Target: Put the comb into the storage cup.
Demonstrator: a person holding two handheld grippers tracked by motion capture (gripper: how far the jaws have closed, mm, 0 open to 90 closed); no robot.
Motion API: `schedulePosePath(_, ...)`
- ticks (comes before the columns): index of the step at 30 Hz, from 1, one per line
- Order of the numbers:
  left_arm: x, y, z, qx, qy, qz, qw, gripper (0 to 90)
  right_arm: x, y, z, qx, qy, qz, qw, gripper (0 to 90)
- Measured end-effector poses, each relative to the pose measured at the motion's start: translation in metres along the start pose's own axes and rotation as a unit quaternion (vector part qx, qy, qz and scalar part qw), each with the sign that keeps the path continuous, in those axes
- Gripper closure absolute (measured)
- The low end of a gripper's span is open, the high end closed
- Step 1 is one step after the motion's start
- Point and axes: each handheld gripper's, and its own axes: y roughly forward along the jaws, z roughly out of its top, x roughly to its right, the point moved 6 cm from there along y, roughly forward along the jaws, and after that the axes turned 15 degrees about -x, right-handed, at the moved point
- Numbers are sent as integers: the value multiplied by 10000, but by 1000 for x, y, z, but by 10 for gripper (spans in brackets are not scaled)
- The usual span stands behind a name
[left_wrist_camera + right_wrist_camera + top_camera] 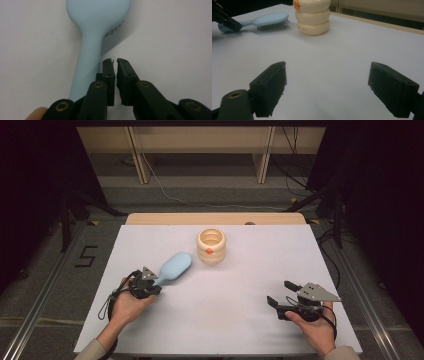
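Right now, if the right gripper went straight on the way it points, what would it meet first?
Probably the cream ringed wooden container, after bare white table; the right gripper points slightly right of it, so depth is unclear.

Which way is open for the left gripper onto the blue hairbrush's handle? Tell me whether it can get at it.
Probably yes: the left gripper sits right beside the hairbrush handle with nothing between, but its jaws are nearly shut and must open first.

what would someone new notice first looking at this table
Probably the pale blue hairbrush lying bristles-down on the left of the white table, its handle beside the nearly closed jaws of the left gripper, which hold nothing. Next, the cream ribbed holder standing toward the far middle, and the right gripper gaping open over bare tabletop.
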Motion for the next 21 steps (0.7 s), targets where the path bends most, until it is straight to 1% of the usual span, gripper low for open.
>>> schedulePosePath(1, 1, -1, 0, 35, 43, -46, 10000, 830, 0, 0, 0, 0, 0, 0, 10000, 160)
schedulePosePath(2, 2, -3, 2, 119, 112, -97, 9998, 803, 0, 0, 0, 6, 9, 0, 10000, 160)
schedulePosePath(3, 4, -6, 2, 184, 160, -151, 9996, 803, 0, 0, 0, 6, 9, 0, 10000, 160)
schedulePosePath(4, 4, -10, 4, 313, 203, -208, 9991, 774, 0, 0, 0, 0, 8, 1, 10000, 160)
schedulePosePath(5, 4, -10, 4, 313, 203, -208, 9991, 754, 0, 0, 0, 0, 8, 1, 10000, 160)
schedulePosePath(8, 4, -18, 8, 640, 243, -311, 9972, 696, -1, 0, 0, -10, 4, 2, 10000, 160)
schedulePosePath(9, 4, -20, 9, 770, 189, -380, 9961, 688, -1, 0, 0, -12, 9, 6, 10000, 160)
schedulePosePath(10, 4, -20, 9, 770, 189, -380, 9961, 671, -1, 0, 0, -14, 2, 7, 10000, 160)
schedulePosePath(11, 3, -22, 10, 903, 99, -425, 9950, 671, -1, 0, 0, -14, 2, 7, 10000, 160)
schedulePosePath(12, 1, -24, 11, 995, 55, -466, 9939, 652, -1, 0, 0, -10, 8, 10, 10000, 160)
schedulePosePath(13, 1, -26, 12, 1032, 19, -524, 9933, 624, -1, 0, 0, -5, 12, 13, 10000, 160)
schedulePosePath(15, -2, -29, 13, 1122, -79, -575, 9920, 567, -1, 0, 0, -4, 7, 20, 10000, 160)
schedulePosePath(16, -5, -32, 14, 1158, -178, -568, 9915, 525, -1, 0, 0, -6, 10, 20, 10000, 160)
schedulePosePath(17, -5, -32, 14, 1158, -178, -568, 9915, 478, -1, 0, 0, -6, 10, 20, 10000, 160)
schedulePosePath(18, -7, -33, 16, 1171, -246, -523, 9914, 478, -1, 0, 0, -7, 13, 17, 10000, 160)
schedulePosePath(19, -7, -33, 16, 1175, -290, -543, 9912, 430, -1, 1, 0, -8, 20, 13, 10000, 160)
schedulePosePath(21, -9, -32, 17, 1149, -339, -383, 9921, 323, -1, 0, -1, -9, 22, 5, 10000, 160)
